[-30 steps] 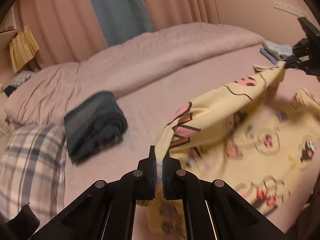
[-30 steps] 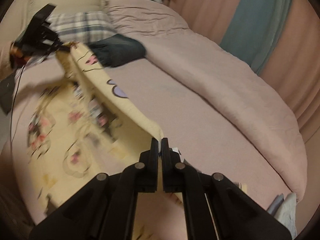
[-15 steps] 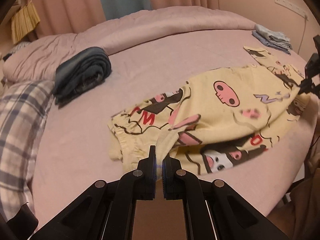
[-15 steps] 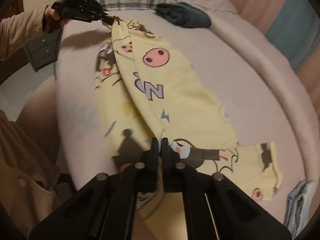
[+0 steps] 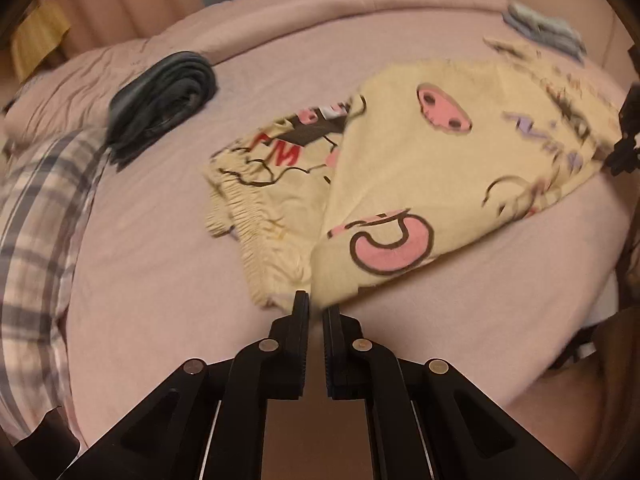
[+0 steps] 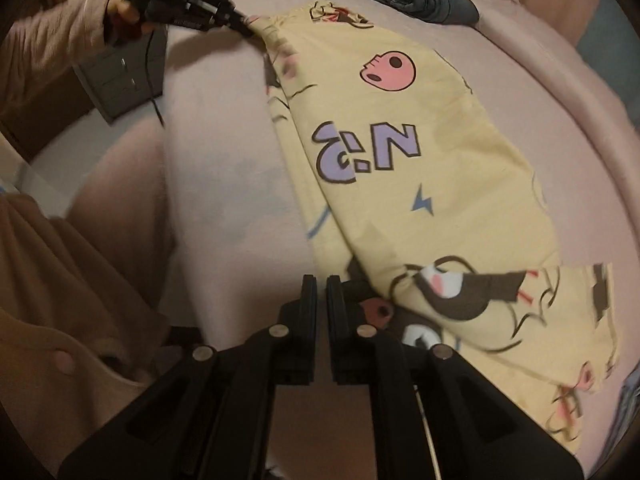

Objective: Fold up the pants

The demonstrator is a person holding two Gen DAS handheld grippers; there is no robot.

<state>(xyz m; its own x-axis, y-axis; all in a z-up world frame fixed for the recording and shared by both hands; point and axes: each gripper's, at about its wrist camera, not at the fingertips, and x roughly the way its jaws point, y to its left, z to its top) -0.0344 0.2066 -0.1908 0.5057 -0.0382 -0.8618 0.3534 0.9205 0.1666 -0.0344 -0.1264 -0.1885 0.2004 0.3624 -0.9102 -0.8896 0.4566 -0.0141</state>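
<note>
The yellow cartoon-print pants [image 5: 400, 176] lie on the pink bed [image 5: 160, 280], one leg folded over the other, elastic waistband toward the left. My left gripper [image 5: 315, 300] sits at the near waist corner with its jaws slightly apart; the cloth edge touches the fingertips. In the right wrist view the pants [image 6: 420, 168] stretch away from my right gripper [image 6: 321, 280], whose jaws are slightly apart with no cloth between them. The left gripper [image 6: 236, 22] shows there at the far end of the pants, held by a hand.
A folded dark garment [image 5: 160, 100] lies at the back left beside a plaid pillow [image 5: 36, 216]. Folded grey-blue clothes [image 5: 548, 32] lie at the far right. A rolled pink duvet [image 5: 320, 8] runs along the back. A dark drawer unit [image 6: 124, 76] stands beside the bed.
Both grippers lowered the lifted leg onto the bed, folding it over the other leg. Both have now loosened and drawn back from the cloth edge.
</note>
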